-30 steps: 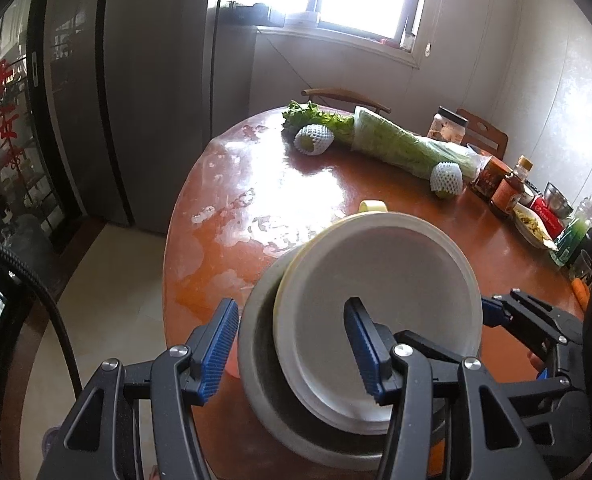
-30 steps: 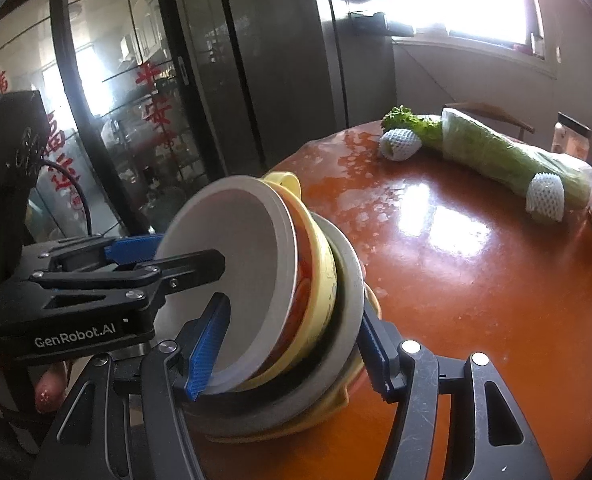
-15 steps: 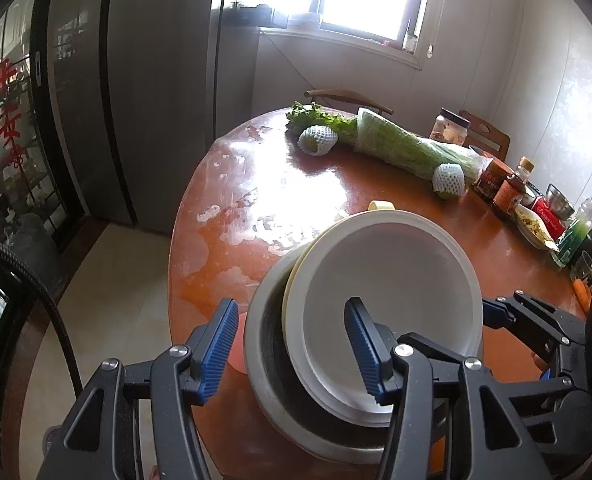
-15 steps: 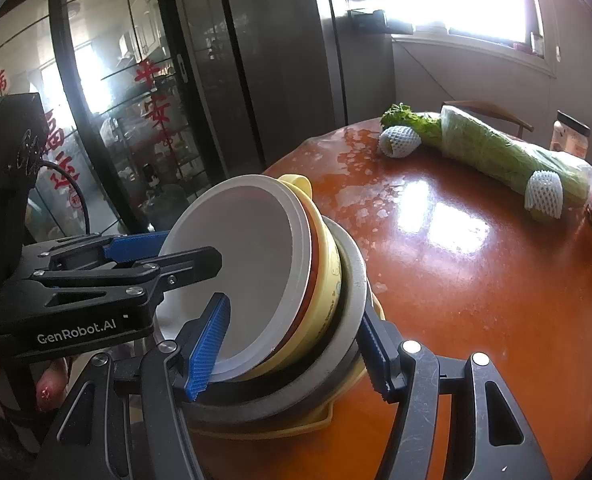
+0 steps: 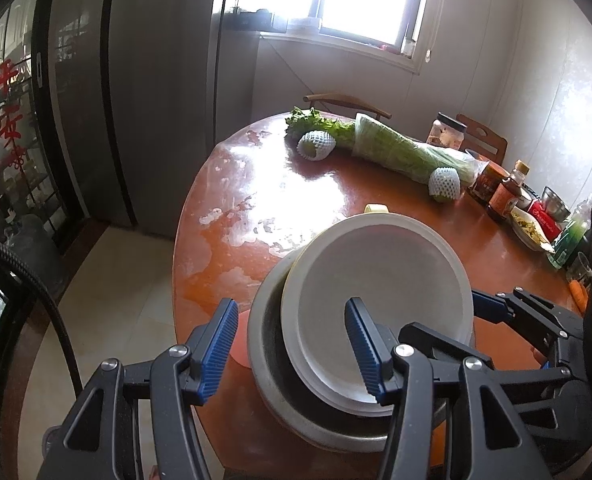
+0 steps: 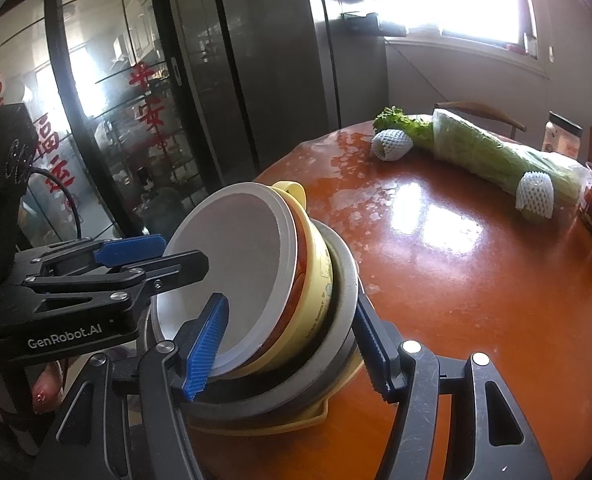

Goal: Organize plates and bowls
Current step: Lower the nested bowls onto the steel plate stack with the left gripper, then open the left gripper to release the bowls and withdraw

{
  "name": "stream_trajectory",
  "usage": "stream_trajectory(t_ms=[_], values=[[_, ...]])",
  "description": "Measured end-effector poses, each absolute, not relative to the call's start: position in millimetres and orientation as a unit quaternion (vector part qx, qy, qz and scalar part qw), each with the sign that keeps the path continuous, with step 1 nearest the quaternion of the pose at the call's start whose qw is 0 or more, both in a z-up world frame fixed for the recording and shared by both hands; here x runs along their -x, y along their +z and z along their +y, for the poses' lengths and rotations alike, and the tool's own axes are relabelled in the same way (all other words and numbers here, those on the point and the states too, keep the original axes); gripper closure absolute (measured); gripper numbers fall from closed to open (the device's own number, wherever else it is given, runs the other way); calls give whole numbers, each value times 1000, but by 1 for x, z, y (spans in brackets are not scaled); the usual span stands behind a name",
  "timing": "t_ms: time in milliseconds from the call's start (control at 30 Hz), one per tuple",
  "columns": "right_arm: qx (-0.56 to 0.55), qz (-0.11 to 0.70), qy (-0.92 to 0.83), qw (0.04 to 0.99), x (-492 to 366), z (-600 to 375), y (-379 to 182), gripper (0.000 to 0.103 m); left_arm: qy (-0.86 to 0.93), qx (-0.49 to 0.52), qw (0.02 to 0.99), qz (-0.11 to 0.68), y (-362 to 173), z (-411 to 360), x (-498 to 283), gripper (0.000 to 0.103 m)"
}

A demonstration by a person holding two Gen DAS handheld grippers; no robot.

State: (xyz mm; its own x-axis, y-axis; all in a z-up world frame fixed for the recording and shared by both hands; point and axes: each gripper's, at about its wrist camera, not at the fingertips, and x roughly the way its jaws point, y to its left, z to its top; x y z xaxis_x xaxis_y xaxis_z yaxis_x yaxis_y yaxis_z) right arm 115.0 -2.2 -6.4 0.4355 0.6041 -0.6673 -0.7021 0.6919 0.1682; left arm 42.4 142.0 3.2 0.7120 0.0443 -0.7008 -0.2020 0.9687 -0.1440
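A nested stack of dishes sits tilted at the near edge of the round red table (image 5: 336, 184), held from two sides. The left tool (image 5: 291, 344) straddles the stack's rim: one blue pad lies over the inside of the top white bowl (image 5: 380, 288), the other outside the grey outer bowl (image 5: 271, 364), but from these views it cannot be told whether the pads press the dishes or only bracket them. The right tool (image 6: 291, 344) reaches in from the opposite side, one pad over the white bowl's (image 6: 231, 264) inner face and the other behind the grey bowl (image 6: 336, 320); its grip is equally unclear. Between white and grey, the right wrist view shows a red-orange dish (image 6: 300, 248) and a yellow handled bowl (image 6: 316, 280), all resting on a yellow plate (image 6: 296, 420) at the bottom.

The stack leans towards the floor side of the table rather than sitting level, and the inner bowls look loosely seated in one another. In my judgement the main risk is a slide: if either tool lets go or pulls before the stack is level, the white bowl could skate out of the yellow one, or the whole stack could tip off the table's edge. Uneven pull between the two tools could also twist the nest apart.

Far across the table from the stack lie a wrapped cabbage (image 5: 412, 152), two foam-netted fruits (image 5: 316, 144), and jars and bottles (image 5: 504, 196).
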Motion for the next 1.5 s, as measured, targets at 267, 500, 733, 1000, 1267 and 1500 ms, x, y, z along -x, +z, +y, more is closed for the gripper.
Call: stream_trajectory(t_ms=[267,500,733,1000,1267,1500], values=[[66,360,378,850,-114,-3,-3,31,91,116,916,374,3,158,-34,38],[66,356,372,854,-113,-7,-1,30,92,114,916,375,2,159,-30,38],[70,342,362,864,-104,-16,8,29,112,103,923,353,15,148,-15,31],[71,309,342,885,-84,-46,29,26,98,74,929,350,29,108,0,27],[66,280,330,899,-64,-77,47,24,111,71,932,336,32,74,17,21],[66,272,329,902,-44,-93,47,24,126,76,925,352,15,61,35,20]])
